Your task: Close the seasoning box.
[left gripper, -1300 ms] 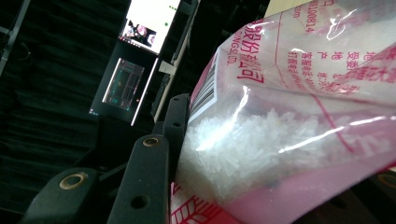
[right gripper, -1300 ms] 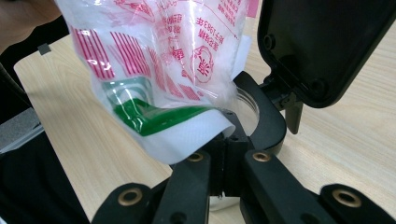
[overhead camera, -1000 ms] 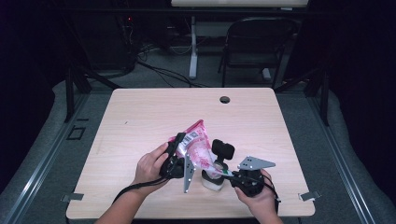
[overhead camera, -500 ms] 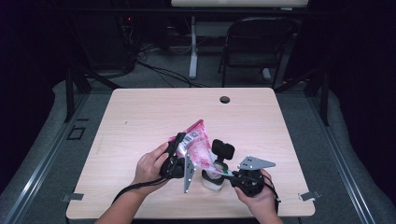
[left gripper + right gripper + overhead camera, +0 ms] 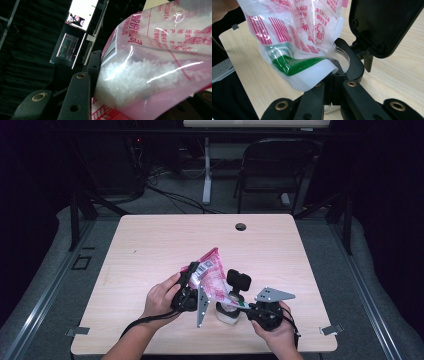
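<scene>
You are pouring: your left gripper point(image 5: 192, 282) clamps the tilted pink crystal bag point(image 5: 212, 272), its corner over the jar point(image 5: 227, 312) clasped by your right gripper point(image 5: 337, 72). Next, tip the bag further.

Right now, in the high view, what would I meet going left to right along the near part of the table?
Person's left hand → left tongs → pink bag → small white jar → right hand.
</scene>
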